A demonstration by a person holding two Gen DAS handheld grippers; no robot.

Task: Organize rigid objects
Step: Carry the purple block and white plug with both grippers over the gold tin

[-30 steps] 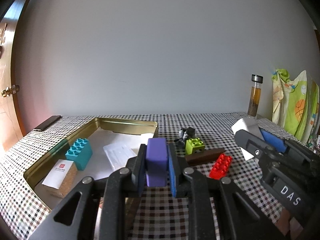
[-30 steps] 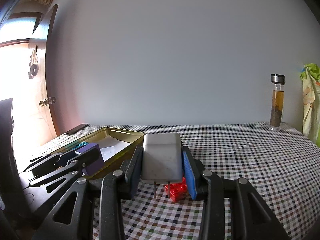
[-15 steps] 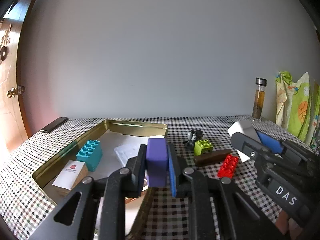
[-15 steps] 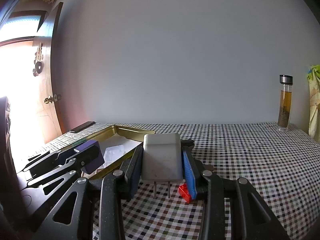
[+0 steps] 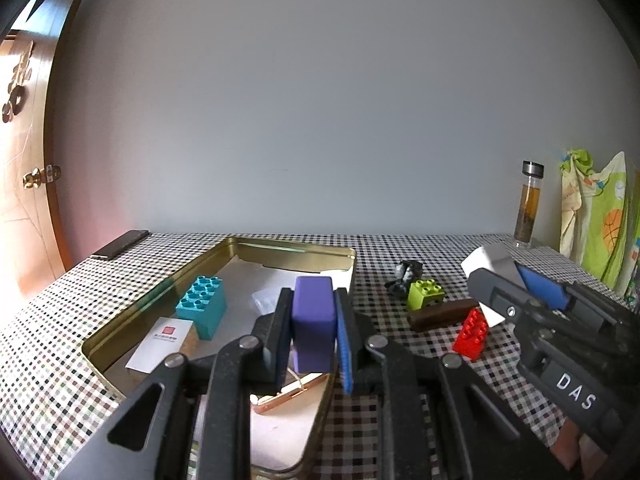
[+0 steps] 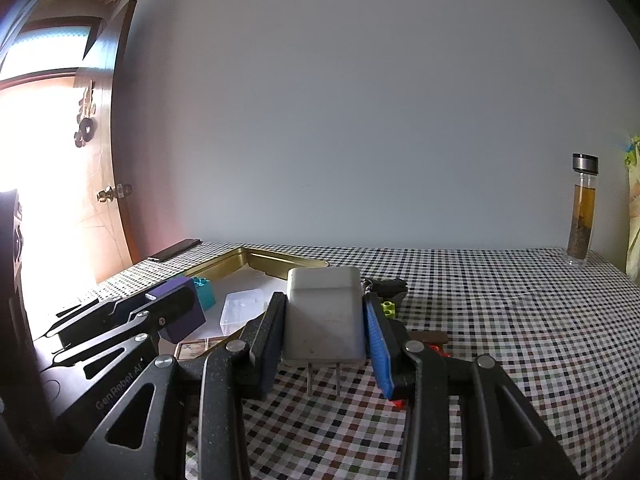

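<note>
My left gripper (image 5: 313,312) is shut on a purple block (image 5: 313,322) and holds it above the near right part of the gold tin tray (image 5: 168,284). The tray holds a teal brick (image 5: 202,306), a white-topped cork block (image 5: 160,344), a clear box and a copper-edged item. My right gripper (image 6: 325,320) is shut on a white charger plug (image 6: 323,316), prongs toward the camera, above the checkered table right of the tray. A green brick (image 5: 426,293), a brown bar (image 5: 442,314), a red brick (image 5: 472,334) and a small dark object (image 5: 408,272) lie on the table.
A glass bottle (image 6: 582,216) of brown liquid stands at the back right. A dark phone (image 5: 120,244) lies at the table's back left corner. A wooden door is on the left. Patterned cloth (image 5: 596,216) hangs at the far right.
Both grippers have moved left, keeping hold of their objects. The left gripper now hangs over the tray's near right part; the right one is closer to the tray.
</note>
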